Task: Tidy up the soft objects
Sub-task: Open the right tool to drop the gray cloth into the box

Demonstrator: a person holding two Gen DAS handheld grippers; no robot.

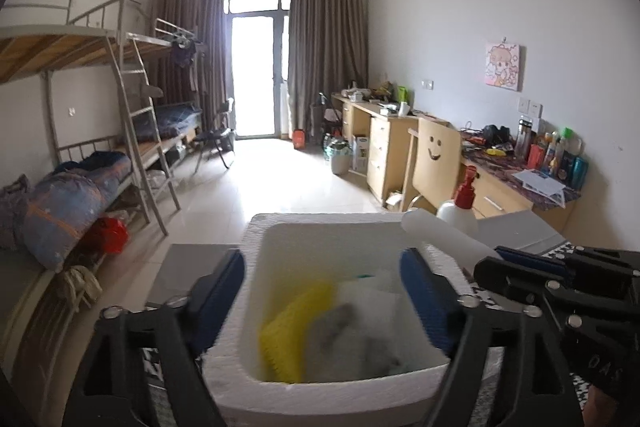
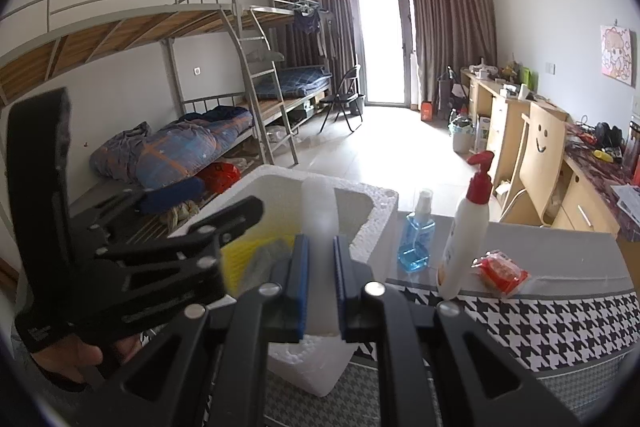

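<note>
Left gripper (image 1: 324,303) hangs wide open over the white foam box (image 1: 320,393), nothing between its pads. Down inside lie a yellow mesh sponge (image 1: 288,331) at seven o'clock and a grey-white soft bundle (image 1: 368,323) beside it, so two look stowed. Right gripper (image 2: 321,283) is pinched narrow on a translucent white soft tube (image 2: 319,211), poised above the box's rim at twelve o'clock. On the table a red packet (image 2: 502,271) sits at three o'clock, perhaps next.
</note>
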